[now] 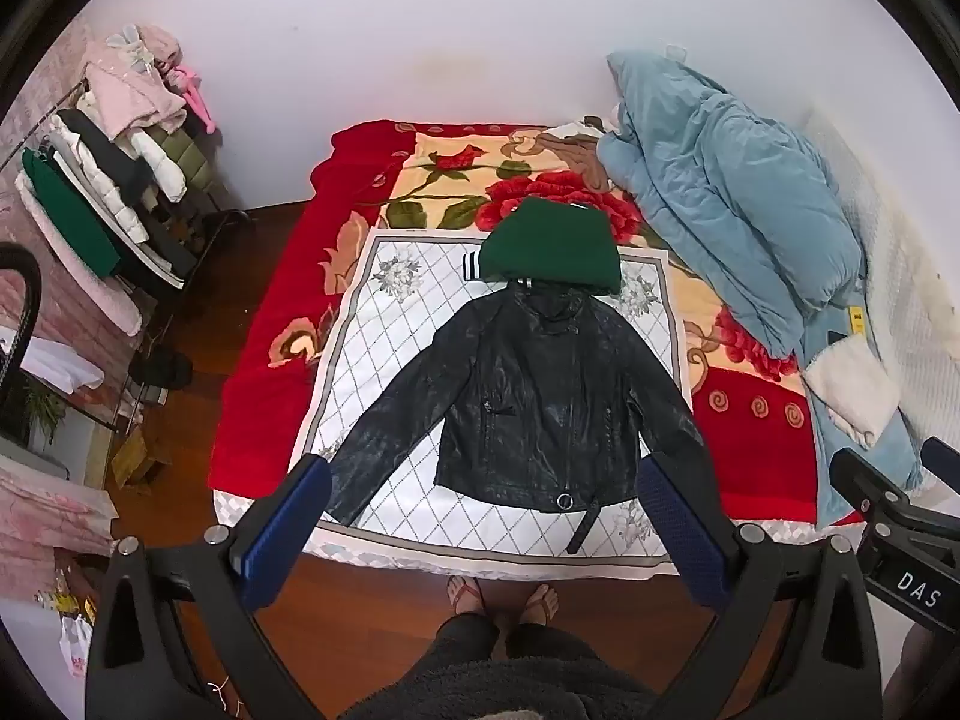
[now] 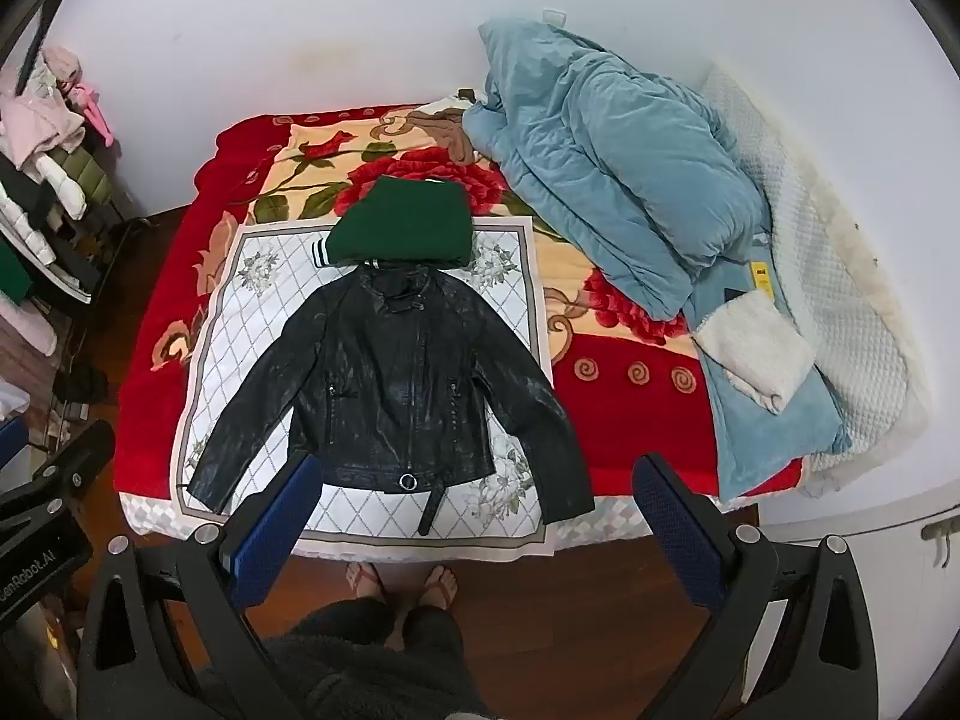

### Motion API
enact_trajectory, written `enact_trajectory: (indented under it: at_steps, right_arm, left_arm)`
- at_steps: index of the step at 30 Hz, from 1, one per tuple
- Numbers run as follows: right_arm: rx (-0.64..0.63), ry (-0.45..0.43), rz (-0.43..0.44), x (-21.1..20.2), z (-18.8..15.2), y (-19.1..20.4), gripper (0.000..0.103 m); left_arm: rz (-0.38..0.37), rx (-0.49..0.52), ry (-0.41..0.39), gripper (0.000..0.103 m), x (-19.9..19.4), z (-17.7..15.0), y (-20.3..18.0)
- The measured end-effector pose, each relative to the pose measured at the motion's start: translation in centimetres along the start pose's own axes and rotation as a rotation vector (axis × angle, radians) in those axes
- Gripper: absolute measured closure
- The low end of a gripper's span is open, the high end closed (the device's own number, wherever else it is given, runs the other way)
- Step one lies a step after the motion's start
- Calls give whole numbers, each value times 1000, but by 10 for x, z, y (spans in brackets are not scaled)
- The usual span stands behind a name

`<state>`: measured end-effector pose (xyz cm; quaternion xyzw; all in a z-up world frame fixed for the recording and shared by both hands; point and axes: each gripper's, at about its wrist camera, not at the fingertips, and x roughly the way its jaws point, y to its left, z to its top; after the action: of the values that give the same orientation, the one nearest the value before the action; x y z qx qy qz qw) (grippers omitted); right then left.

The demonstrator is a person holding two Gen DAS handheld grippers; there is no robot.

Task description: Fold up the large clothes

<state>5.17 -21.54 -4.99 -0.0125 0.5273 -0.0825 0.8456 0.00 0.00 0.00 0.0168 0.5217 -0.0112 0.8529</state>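
Note:
A black leather jacket lies flat and face up on a white diamond-pattern cloth on the bed, sleeves spread out to both sides. It also shows in the right wrist view. A folded green garment lies just beyond its collar; it also shows in the right wrist view. My left gripper is open and empty, held high above the bed's near edge. My right gripper is open and empty at the same height, to the right of the left one.
A bunched blue quilt and a white fleece cloth lie along the bed's right side. A clothes rack full of garments stands left of the bed. The person's feet stand on the wooden floor at the bed's near edge.

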Motion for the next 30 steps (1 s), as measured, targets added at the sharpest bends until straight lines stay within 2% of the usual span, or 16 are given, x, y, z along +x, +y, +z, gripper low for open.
enact_trajectory:
  at_steps: [13,19,30]
  right_arm:
    - [-4,1,9,0,-6,3,0]
    - [-3,-6,10,-8,2,8,0]
    - [-4,-27,13,-17,-1,8,0]
  left_arm:
    - [-9,1,-7,0,0,1,-1]
    - [-15,7,-12,0,-1,5,1]
    - [-5,3,-25,0,-14,7,-3]
